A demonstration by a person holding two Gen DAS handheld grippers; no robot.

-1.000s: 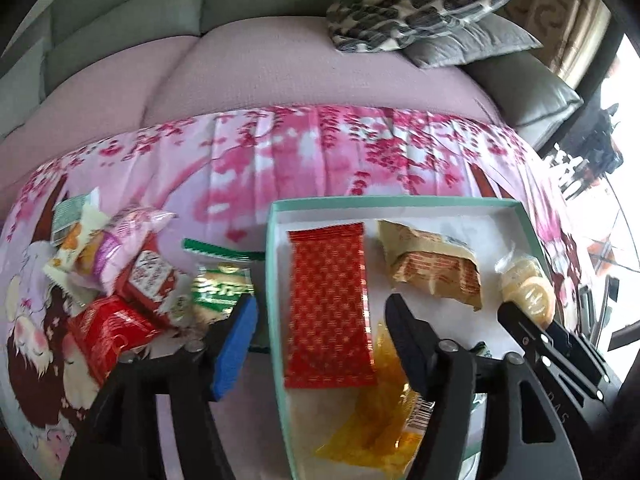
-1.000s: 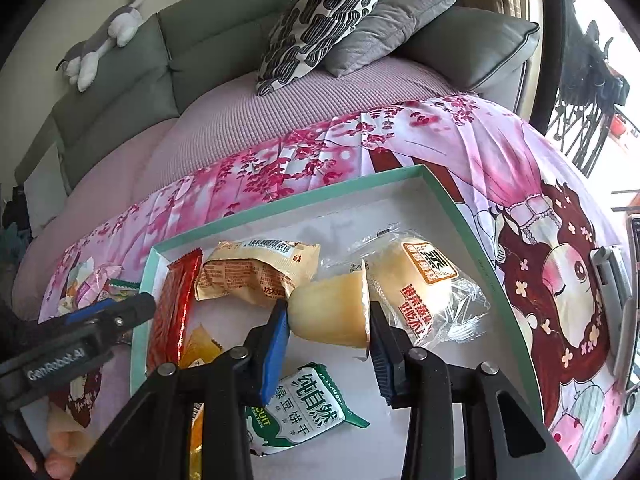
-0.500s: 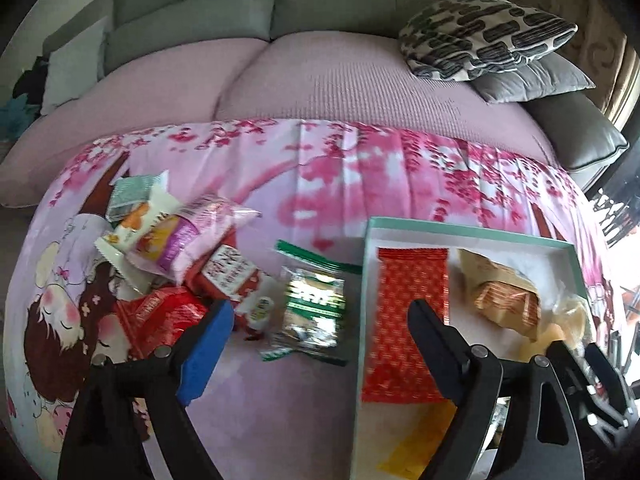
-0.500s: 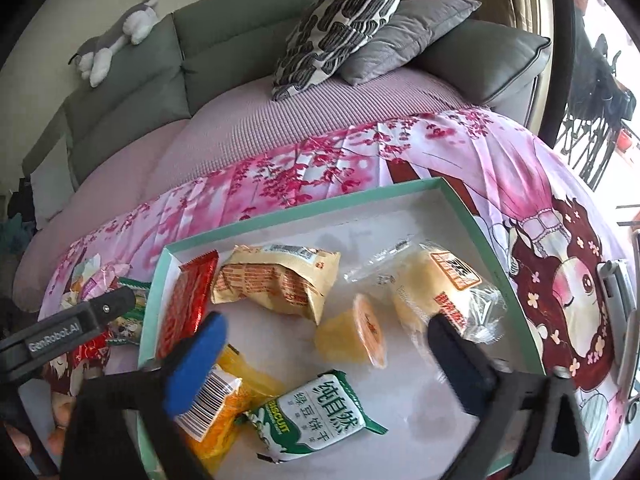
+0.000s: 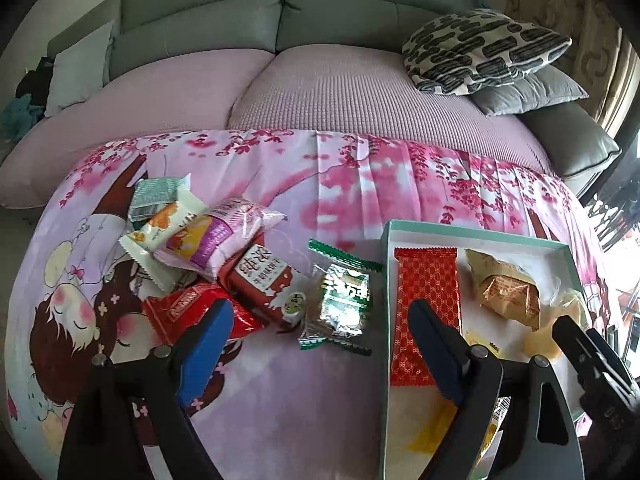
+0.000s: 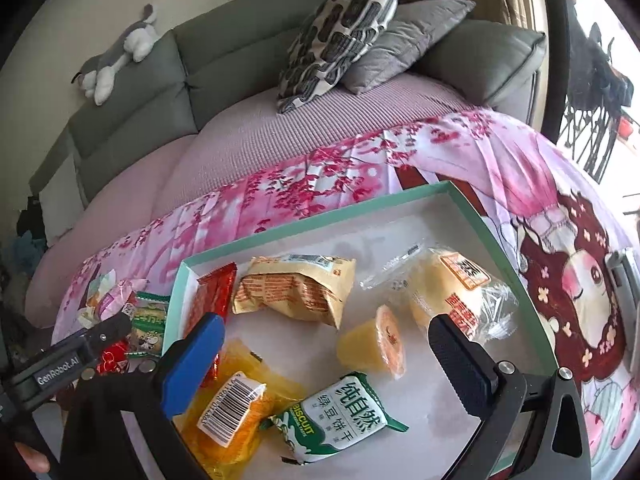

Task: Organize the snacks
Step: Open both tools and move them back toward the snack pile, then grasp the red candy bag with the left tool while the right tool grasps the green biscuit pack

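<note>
Your left gripper (image 5: 320, 336) hangs tilted down over the pink cartoon-print cloth surface (image 5: 328, 200), fingers spread wide and holding nothing. Just ahead of the gap, slightly toward the right finger, lies the green-and-silver foil snack packet (image 5: 344, 302). Ahead of your left finger sits the loose heap: a dark red carton-print packet (image 5: 266, 280) and a bright red wrapper (image 5: 200, 312) right at the blue fingertip. The right finger overlaps the long red patterned wrapper (image 5: 426, 312) inside the shallow mint-green box (image 5: 472, 234).

Your right gripper (image 6: 326, 350) is angled down over that same box (image 6: 304, 226), fingers wide apart and empty. Between them, nearer the right finger, the small yellow jelly cup (image 6: 372, 344) lies on its side. Below it rests the green-and-white biscuit packet (image 6: 340, 416); by the left finger, the yellow barcode packet (image 6: 228, 408).
</note>
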